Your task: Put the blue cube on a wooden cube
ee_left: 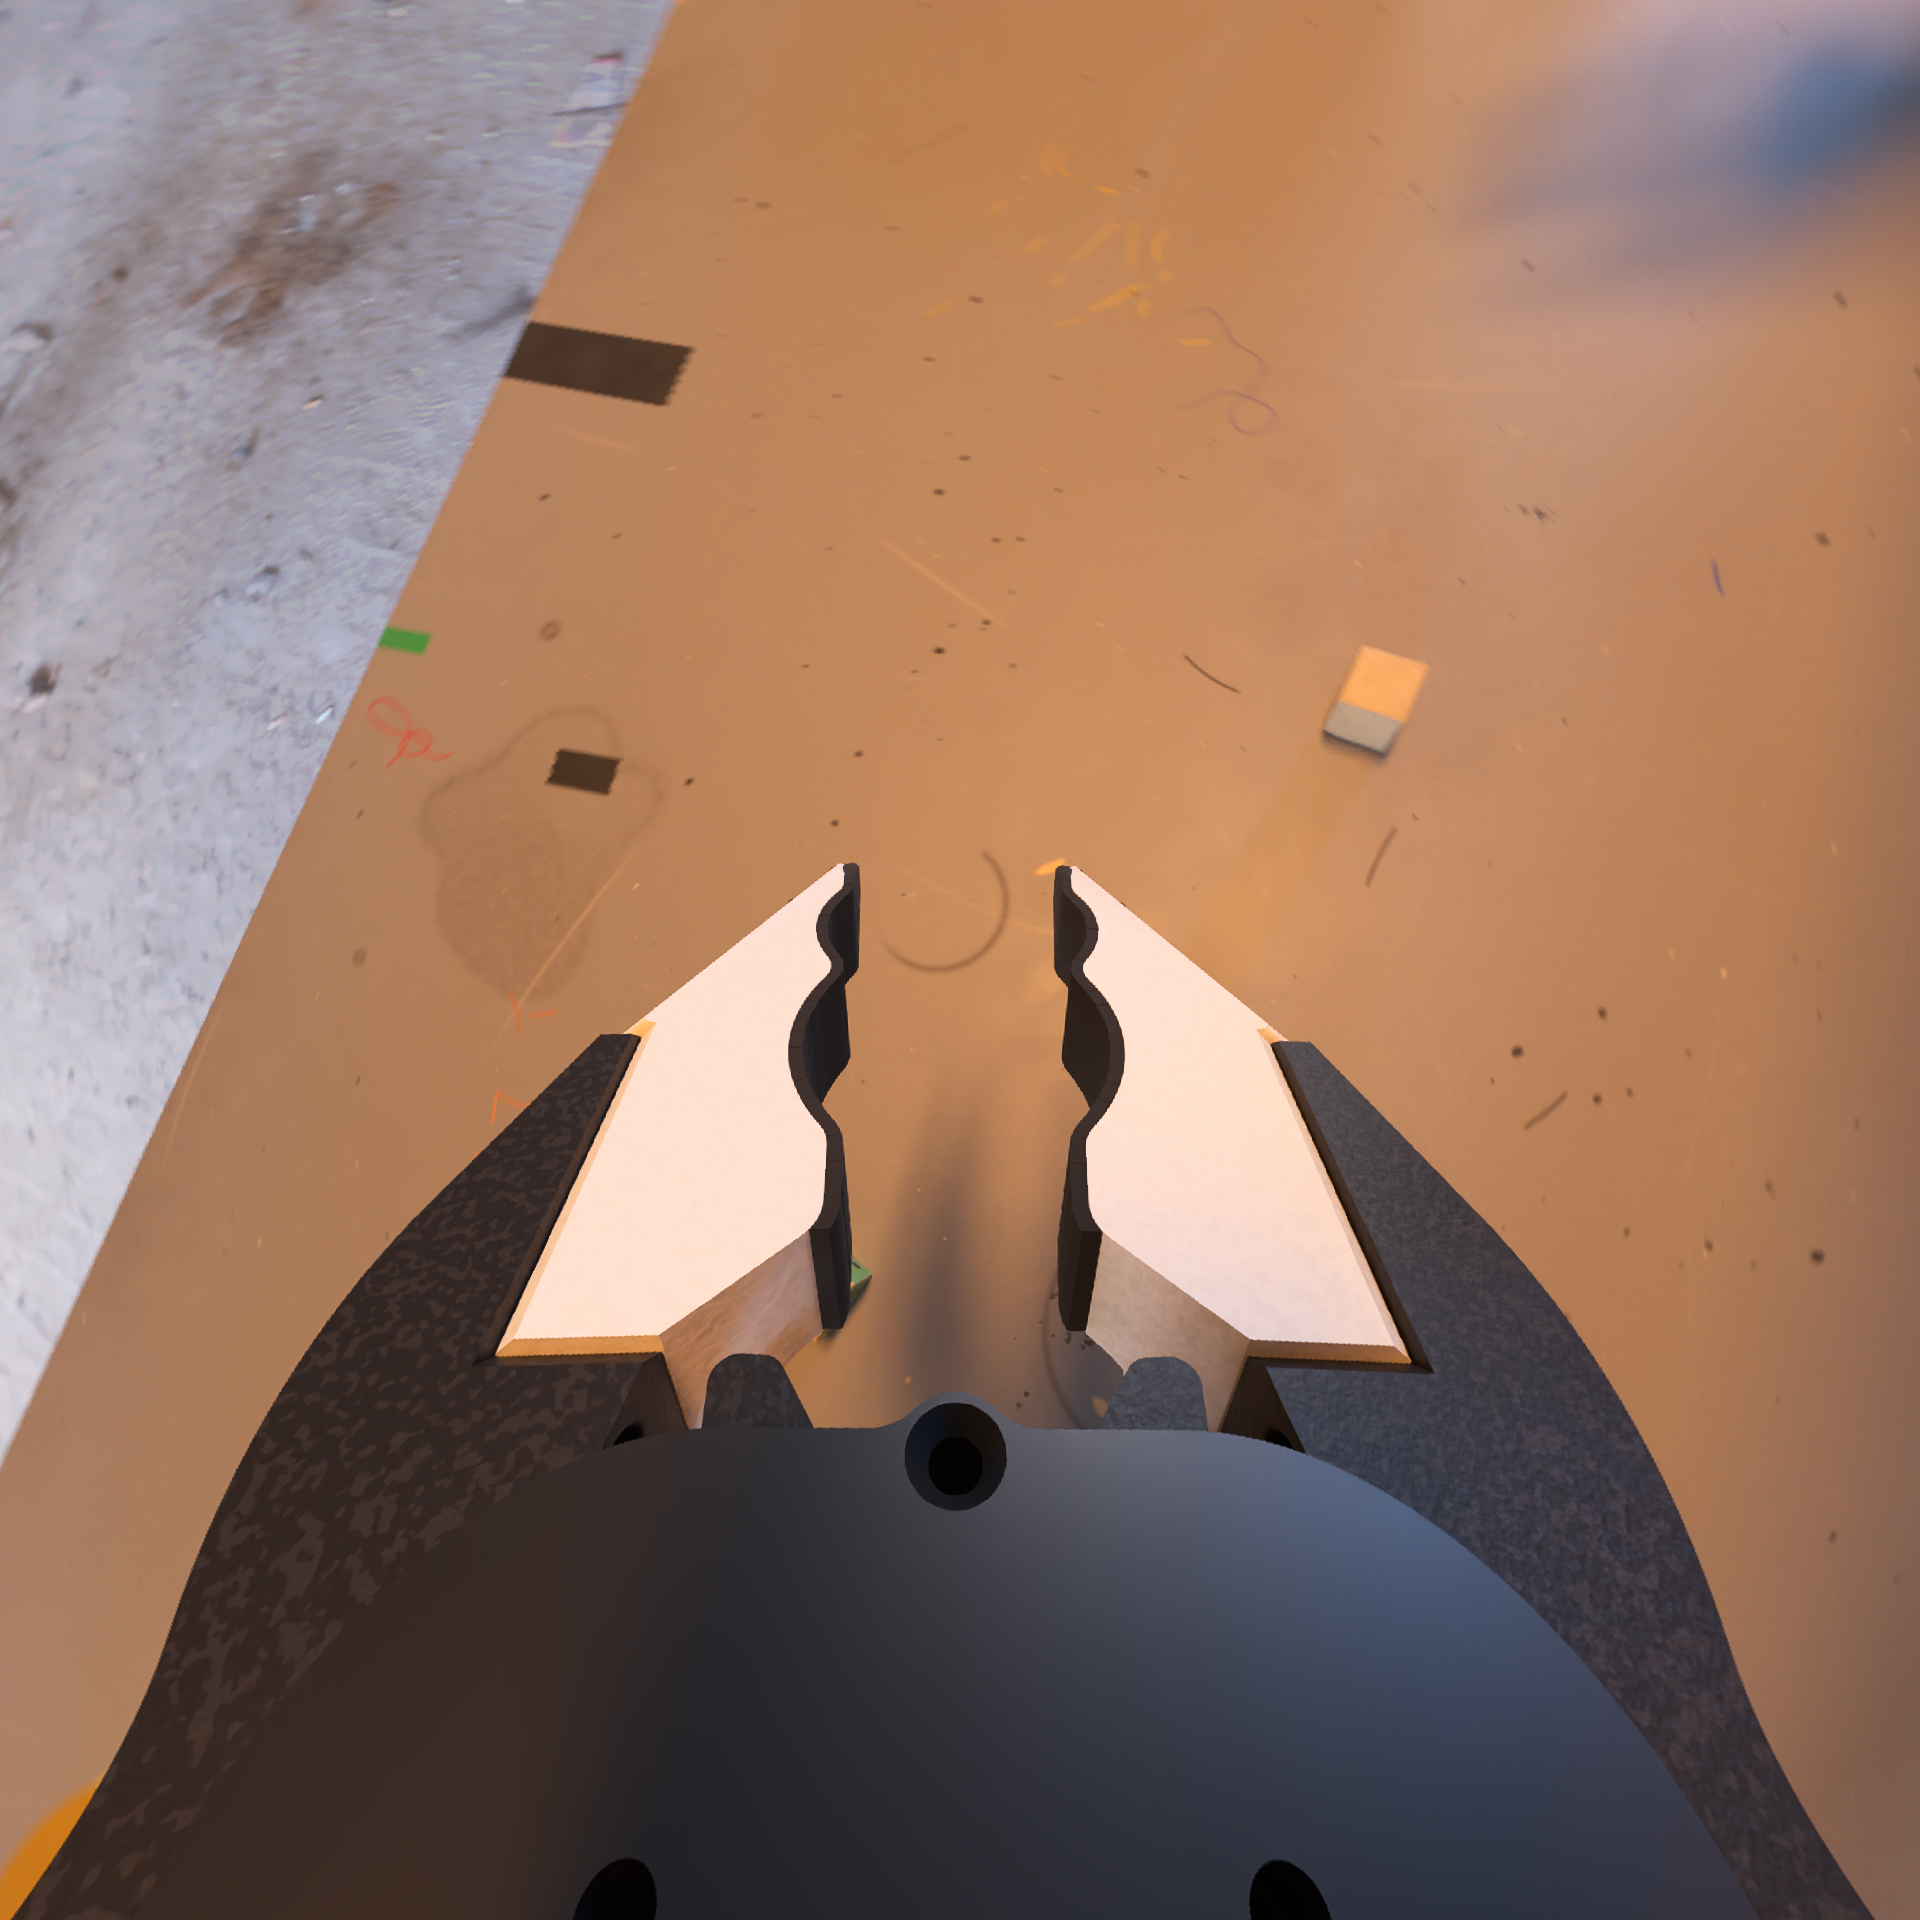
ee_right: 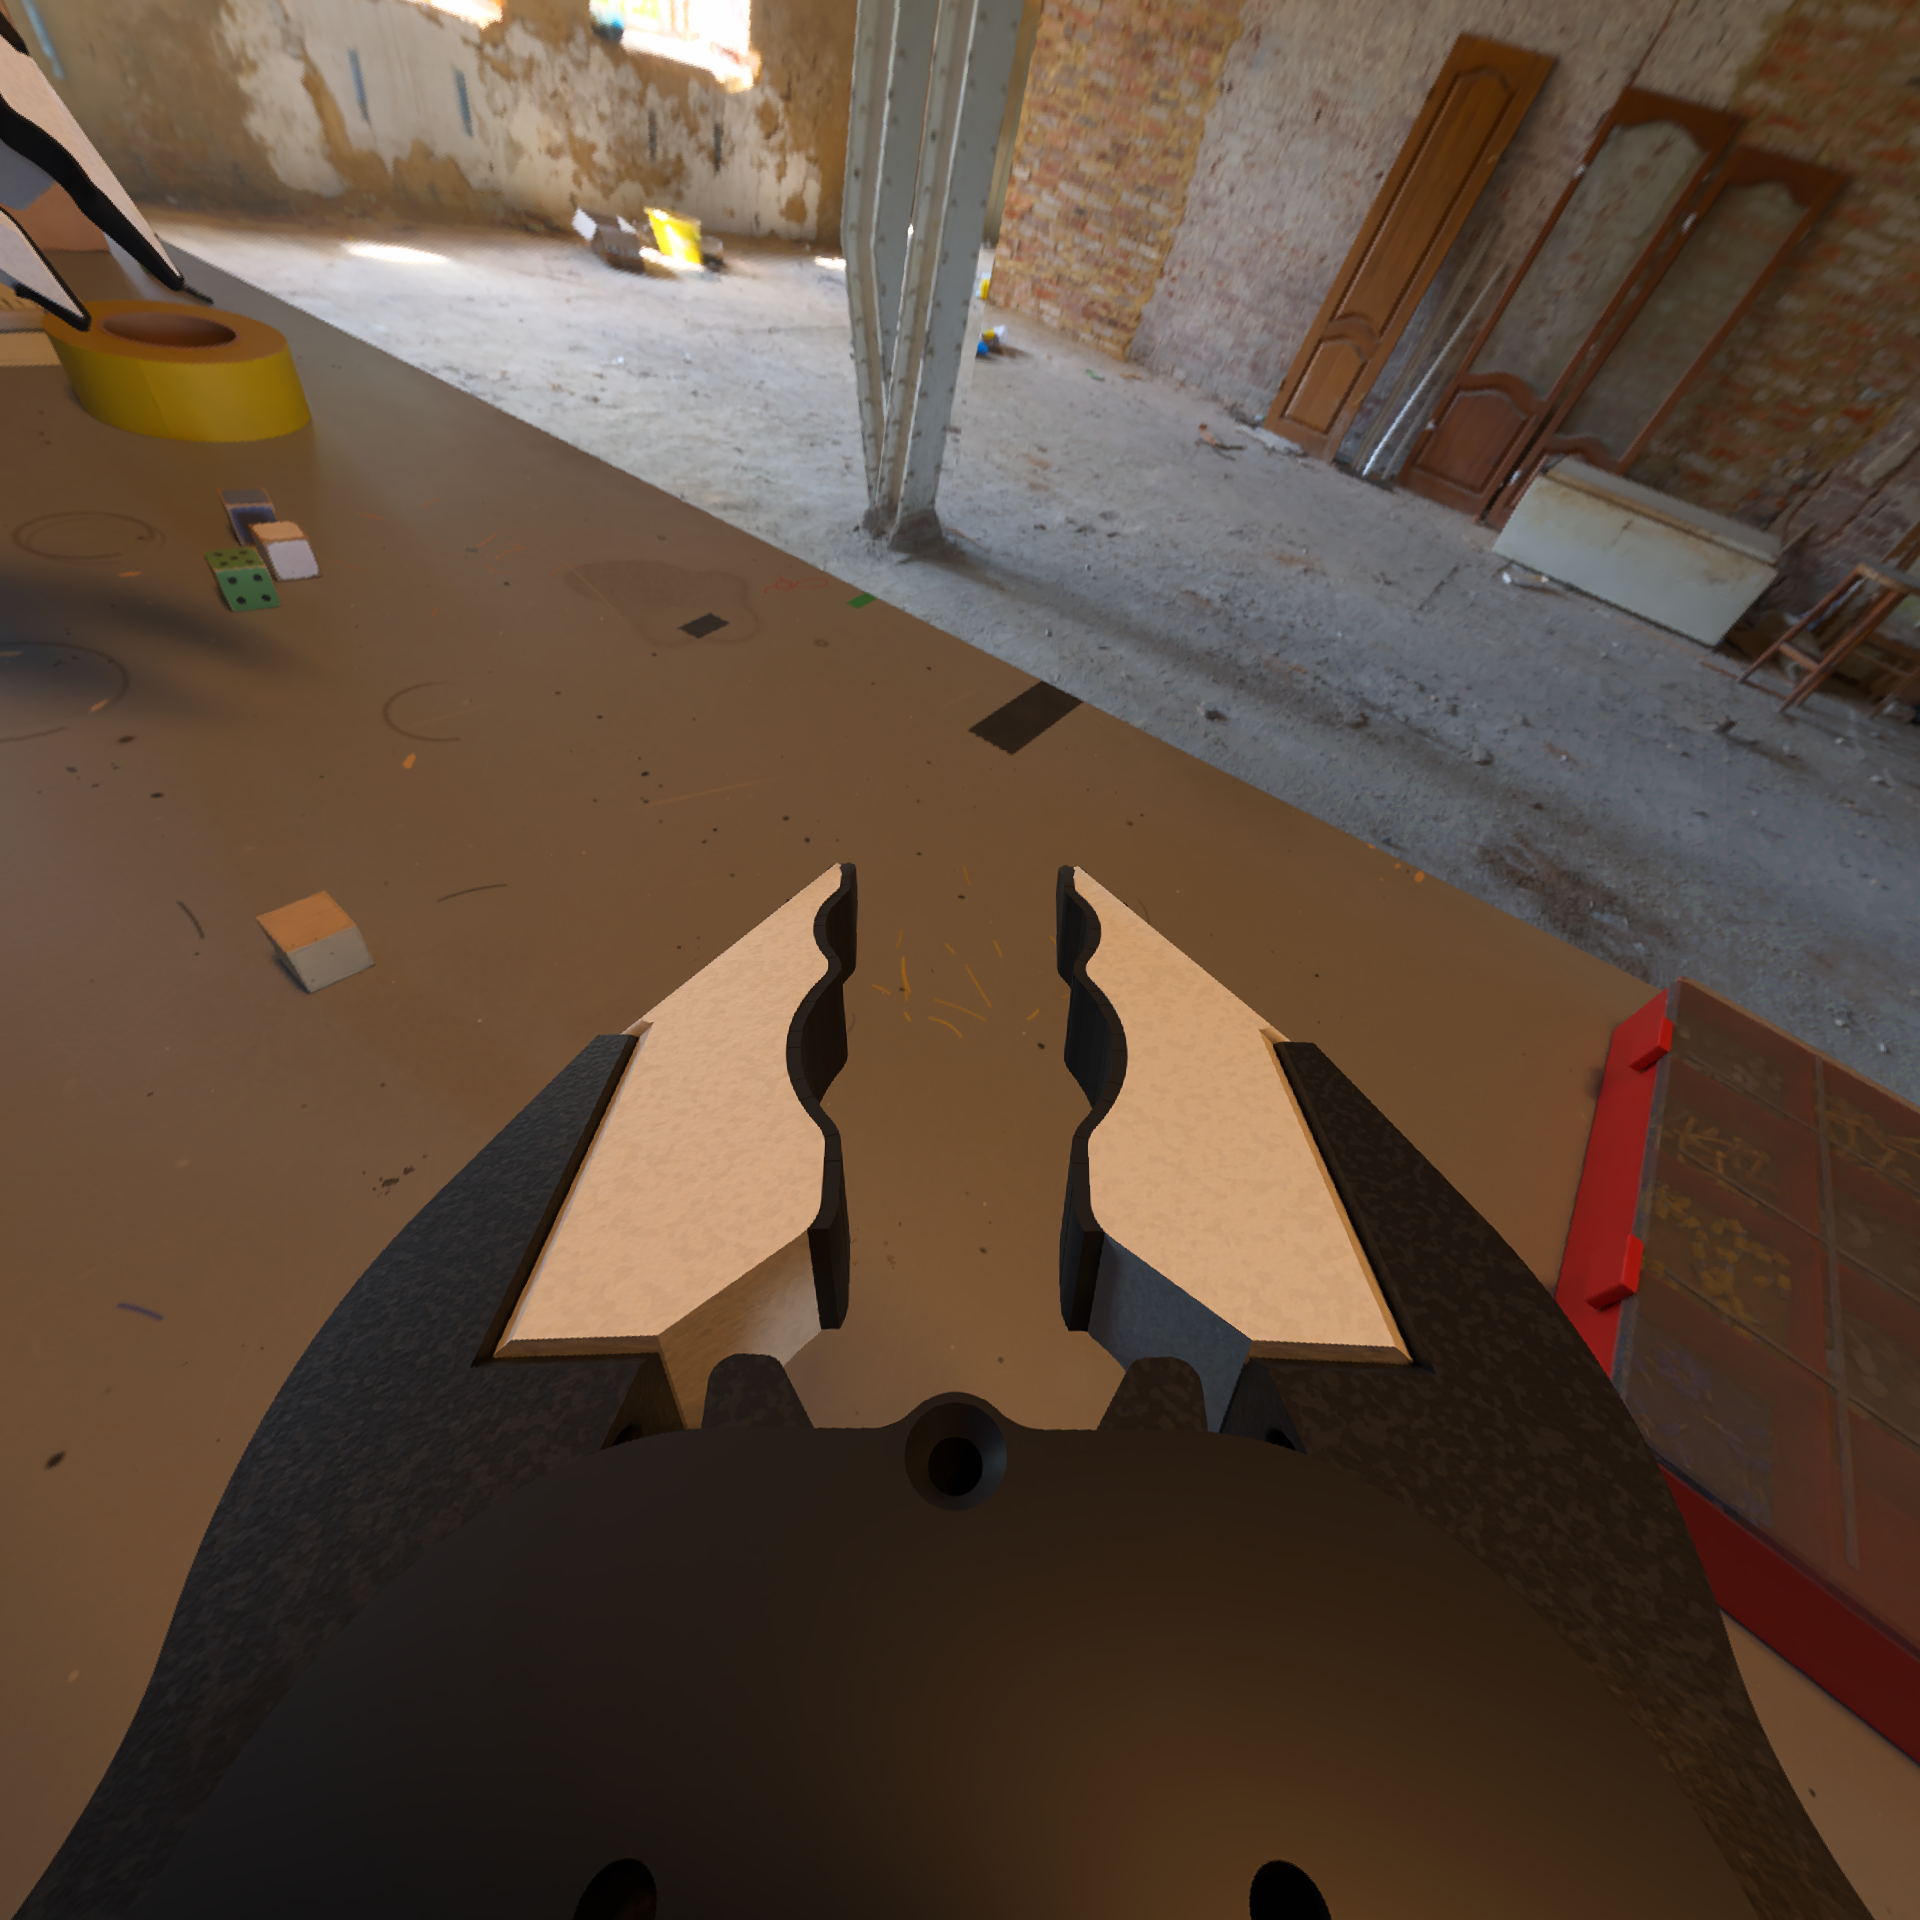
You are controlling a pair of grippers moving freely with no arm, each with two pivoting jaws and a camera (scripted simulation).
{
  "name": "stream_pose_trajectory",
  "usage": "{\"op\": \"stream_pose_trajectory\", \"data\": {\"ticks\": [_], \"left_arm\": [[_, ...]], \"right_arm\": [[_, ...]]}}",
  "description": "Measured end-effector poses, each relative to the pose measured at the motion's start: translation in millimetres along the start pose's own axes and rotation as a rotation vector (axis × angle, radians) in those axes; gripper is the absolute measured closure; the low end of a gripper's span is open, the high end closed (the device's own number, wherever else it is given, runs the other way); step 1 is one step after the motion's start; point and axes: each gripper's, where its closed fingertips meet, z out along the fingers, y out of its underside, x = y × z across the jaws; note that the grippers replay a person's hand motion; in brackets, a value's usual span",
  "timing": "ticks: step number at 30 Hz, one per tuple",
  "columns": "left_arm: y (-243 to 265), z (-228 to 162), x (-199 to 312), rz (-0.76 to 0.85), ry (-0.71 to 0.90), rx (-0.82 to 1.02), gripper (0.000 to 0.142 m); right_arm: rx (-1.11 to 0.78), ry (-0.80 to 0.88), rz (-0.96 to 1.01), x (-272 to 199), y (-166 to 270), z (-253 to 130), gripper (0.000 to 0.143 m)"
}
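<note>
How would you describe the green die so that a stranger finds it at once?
Find the yellow tape roll at the table's far left. Nearer than it sits a tight group of three small cubes; the green die is the nearest one, alone in having black dots.

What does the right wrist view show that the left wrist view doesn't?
Only the right wrist view: the yellow tape roll, the green die, a second wooden cube beside it with a darker block just behind, the red-framed board, and the left gripper's fingertips in the top left corner.

Only the left wrist view: a blurred blue patch top right; what it is cannot be told.

Both: the brown table, the lone wooden cube, and each view's own open, empty gripper, left, right.
</note>
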Motion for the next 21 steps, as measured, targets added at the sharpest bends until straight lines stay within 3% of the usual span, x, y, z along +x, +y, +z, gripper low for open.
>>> {"op": "stream_pose_trajectory", "data": {"ticks": [5,9,14,21], "left_arm": [[43,-51,-83,-0.358,-0.262,0.096,0.102],[126,-47,-109,-0.646,-0.333,-0.093,0.104],[195,-23,-110,-0.696,-0.416,-0.359,0.104],[232,-11,-127,-0.689,-0.591,-0.604,0.099]], "right_arm": [[0.049,-0.008,0.005,-5,-7,0,0.105],[0.018,-0.015,-0.004,-7,-3,4,0.105],[-0.033,-0.022,-0.016,-10,5,10,0.104],[-0.071,-0.032,-0.021,-12,13,14,0.104]]}}
